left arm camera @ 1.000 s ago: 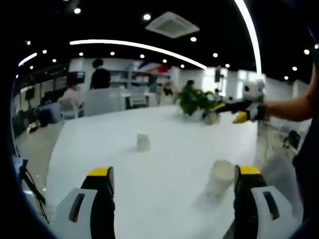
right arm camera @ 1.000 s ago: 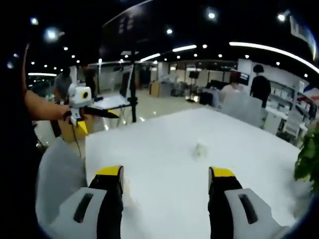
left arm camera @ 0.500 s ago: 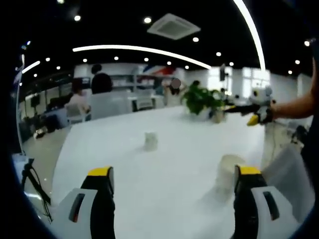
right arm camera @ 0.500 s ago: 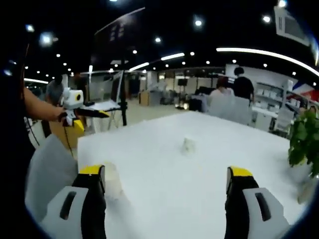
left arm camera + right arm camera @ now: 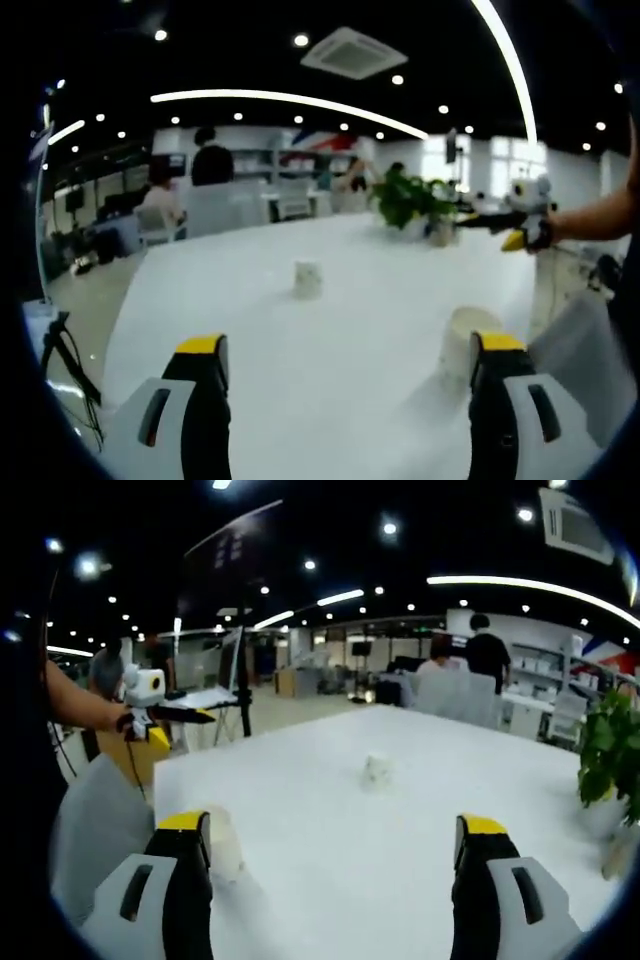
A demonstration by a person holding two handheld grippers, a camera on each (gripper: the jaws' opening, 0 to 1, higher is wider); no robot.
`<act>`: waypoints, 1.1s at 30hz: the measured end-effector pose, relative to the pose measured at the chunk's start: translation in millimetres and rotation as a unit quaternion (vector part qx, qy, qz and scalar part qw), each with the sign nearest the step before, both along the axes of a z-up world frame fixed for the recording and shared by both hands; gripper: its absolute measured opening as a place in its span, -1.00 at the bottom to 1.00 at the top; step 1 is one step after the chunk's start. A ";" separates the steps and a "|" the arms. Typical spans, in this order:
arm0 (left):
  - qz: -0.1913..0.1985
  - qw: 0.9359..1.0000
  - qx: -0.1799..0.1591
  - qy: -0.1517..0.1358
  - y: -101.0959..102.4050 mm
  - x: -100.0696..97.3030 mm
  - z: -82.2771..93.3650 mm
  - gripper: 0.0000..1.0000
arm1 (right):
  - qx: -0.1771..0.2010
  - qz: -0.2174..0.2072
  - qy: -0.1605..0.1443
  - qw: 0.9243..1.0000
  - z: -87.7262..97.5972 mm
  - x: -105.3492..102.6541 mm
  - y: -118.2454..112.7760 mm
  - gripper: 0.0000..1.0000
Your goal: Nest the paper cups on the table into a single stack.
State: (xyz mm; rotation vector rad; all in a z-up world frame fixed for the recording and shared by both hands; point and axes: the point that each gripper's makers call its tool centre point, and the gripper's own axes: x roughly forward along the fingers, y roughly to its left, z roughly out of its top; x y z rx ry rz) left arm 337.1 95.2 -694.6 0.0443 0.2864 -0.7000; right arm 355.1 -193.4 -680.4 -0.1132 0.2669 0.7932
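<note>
The left gripper (image 5: pixel 340 400) is wide open and holds nothing; the right gripper (image 5: pixel 330 875) is wide open and empty too. On the white table (image 5: pixel 350 330) two paper cups stand well apart: the near cup (image 5: pixel 462 345) just beside the left gripper's right jaw, the far cup (image 5: pixel 307 279) in the middle. I judge the step is the approach. Next, one gripper should close on the near cup.

Open office w/ dark ceiling, strip lights (image 5: pixel 280 97), white chairs (image 5: pixel 455 694)
</note>
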 end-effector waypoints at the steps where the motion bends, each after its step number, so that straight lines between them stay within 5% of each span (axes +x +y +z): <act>1: -0.001 1.000 -0.004 0.001 -1.6 0.9 -1.0 0.99 | 0.001 -0.001 0.000 1.000 -0.2 0.1 -0.6 1.00; 19: -0.009 1.000 -0.006 0.026 -23.9 46.5 -25.7 0.99 | 0.017 -0.009 0.011 1.000 -11.0 8.7 -1.3 1.00; 33: -0.012 0.999 -0.007 0.034 -53.7 111.7 -49.6 0.99 | 0.030 -0.023 0.027 0.999 -25.3 16.7 -3.5 1.00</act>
